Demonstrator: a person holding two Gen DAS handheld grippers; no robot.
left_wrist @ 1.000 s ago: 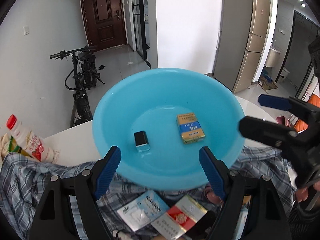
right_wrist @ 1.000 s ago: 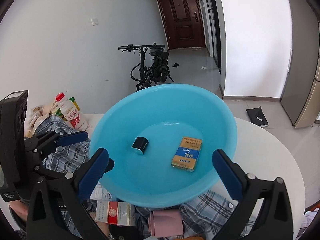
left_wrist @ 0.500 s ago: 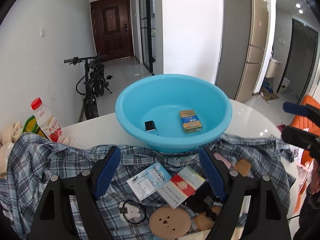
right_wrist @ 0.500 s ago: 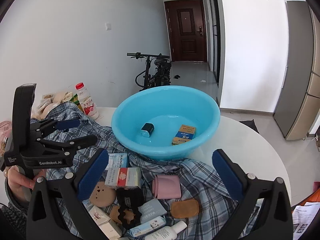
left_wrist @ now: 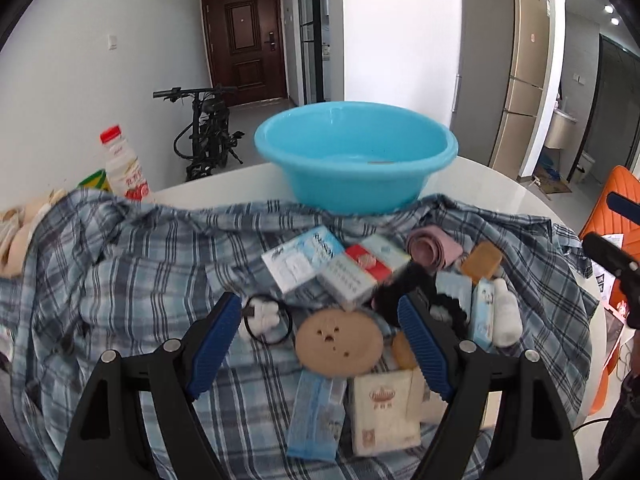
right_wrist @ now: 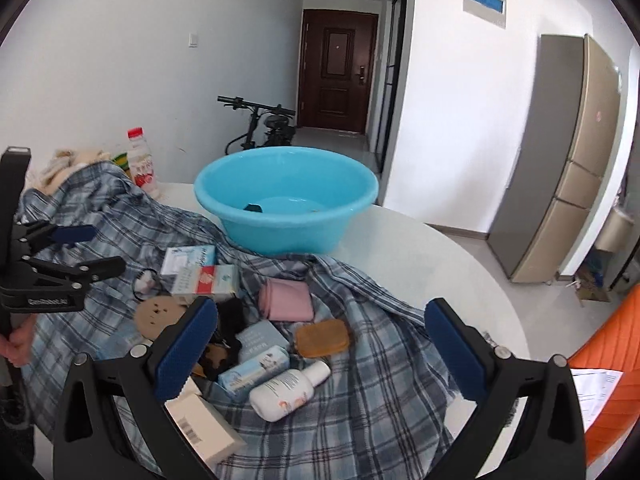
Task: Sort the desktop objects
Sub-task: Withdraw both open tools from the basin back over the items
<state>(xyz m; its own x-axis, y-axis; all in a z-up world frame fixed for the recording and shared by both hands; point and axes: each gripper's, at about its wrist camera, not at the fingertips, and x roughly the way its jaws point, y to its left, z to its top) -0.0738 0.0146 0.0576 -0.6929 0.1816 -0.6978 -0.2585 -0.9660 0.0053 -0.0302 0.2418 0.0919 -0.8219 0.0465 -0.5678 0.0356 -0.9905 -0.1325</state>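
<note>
We hold both hand-held grippers over a round white surface (right_wrist: pixel 420 264) draped with a plaid shirt (left_wrist: pixel 132 280), where a heap of small things waits to be sorted into the blue basin (left_wrist: pixel 356 160) at the far side. The left hand-held gripper (left_wrist: pixel 320 348) hangs with its jaws spread wide and nothing between them, and the right hand-held gripper (right_wrist: pixel 320 352) is likewise wide open and empty. Directly ahead of the left one, between its blue fingers, lies a round tan disc (left_wrist: pixel 338 342), with a black hair tie (left_wrist: pixel 266 320) touching the left finger's tip and a cream box (left_wrist: pixel 384 412) just below. Ahead of the right one sit a white lotion bottle (right_wrist: pixel 288 390), its long axis running up toward the right, a tan pouch (right_wrist: pixel 322 337) and a pink roll (right_wrist: pixel 286 300). The basin lies straight beyond the heap from both, with a dark item (right_wrist: pixel 253 208) showing inside it. We judge the left nearer the disc and the right nearer the bottle; either pick needs only a short drop forward
</note>
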